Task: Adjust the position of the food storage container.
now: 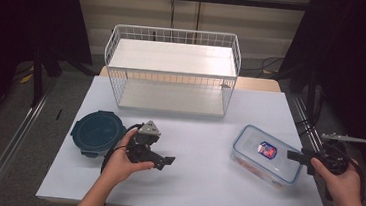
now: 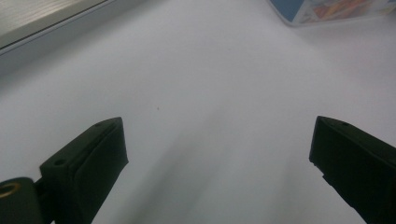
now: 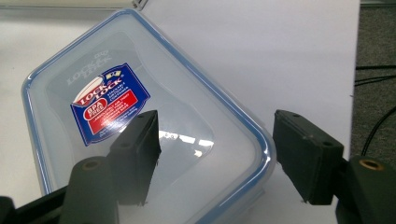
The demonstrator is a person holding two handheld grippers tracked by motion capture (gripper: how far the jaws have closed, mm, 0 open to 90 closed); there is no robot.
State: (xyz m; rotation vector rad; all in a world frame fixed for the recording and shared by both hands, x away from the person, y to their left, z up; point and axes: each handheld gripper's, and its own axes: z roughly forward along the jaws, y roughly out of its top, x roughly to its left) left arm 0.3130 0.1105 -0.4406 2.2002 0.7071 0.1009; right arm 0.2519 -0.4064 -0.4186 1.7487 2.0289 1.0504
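right gripper: jaws spread wide, nothing between them. Held at the table's right edge, pointing left at the rectangular Lock&Lock container.
container position: right half of the white table, lid on, blue seal rim, red-blue label on top. Well right of the white wire basket, which stands at the back centre.
key relation: in the right gripper view the near corner of the container sits between the 2 jaws. One jaw hangs over the lid near the label, the other is outside the rim over bare table. So the jaws straddle a corner, not a straight side.
long axis: runs diagonally across the table, from the back-left down to the front-right, skewed to the gripper's approach line.
judgement: the wrist probably needs a turn so the jaws square up to 1 side wall or the rim before closing; a corner bite looks likely to slip.
left gripper: jaws apart too, empty, over bare table front-centre, pointing right. Its own view has tabletop between the jaws, container corner far off at the top.
round dark teal lidded container: just left of the left hand, apart from it.
nearer arm: right, clearly, for the rectangular one.
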